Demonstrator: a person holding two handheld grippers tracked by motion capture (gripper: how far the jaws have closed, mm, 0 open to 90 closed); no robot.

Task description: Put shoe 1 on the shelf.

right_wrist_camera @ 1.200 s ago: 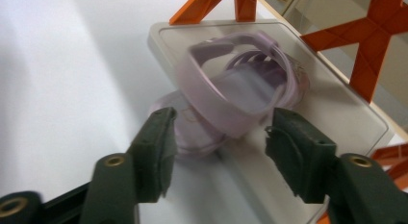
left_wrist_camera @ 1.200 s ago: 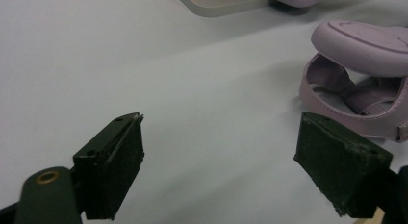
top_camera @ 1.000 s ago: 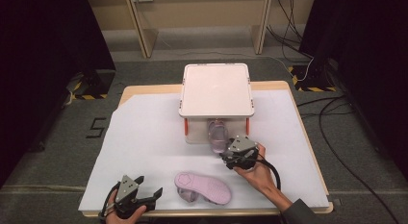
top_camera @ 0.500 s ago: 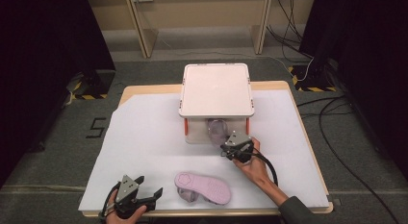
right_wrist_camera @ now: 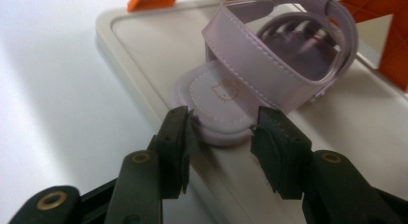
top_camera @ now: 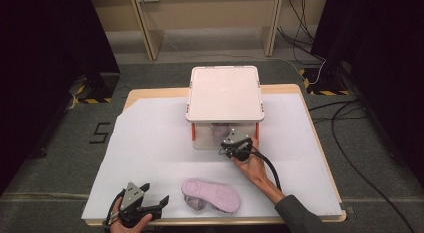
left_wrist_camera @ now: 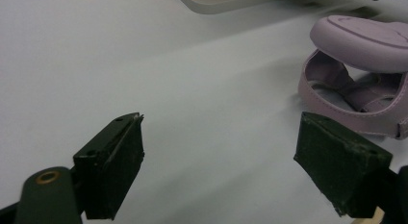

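Note:
A lilac sandal (right_wrist_camera: 269,65) stands upright on the lower shelf (right_wrist_camera: 139,46) of a small white rack (top_camera: 225,93) with orange posts. My right gripper (right_wrist_camera: 221,125) reaches into the rack's front (top_camera: 229,139). Its jaws have just been closing, and the pads now press on both sides of the sandal's heel end. A second lilac sandal (top_camera: 210,195) lies sole up near the table's front edge. My left gripper (top_camera: 156,192) rests open just left of it, nothing between its jaws (left_wrist_camera: 219,156), and the overturned sandal (left_wrist_camera: 356,65) lies beyond the right jaw.
A white sheet (top_camera: 150,143) covers the wooden table (top_camera: 320,113). The rack's top plate hides most of the shelf below it. Orange posts (right_wrist_camera: 394,41) stand close beside the sandal. Cables (top_camera: 350,143) run across the floor at the right.
My right gripper has moved forward under the rack's front and its jaws have narrowed around the sandal's heel. The left gripper and the overturned sandal have stayed put.

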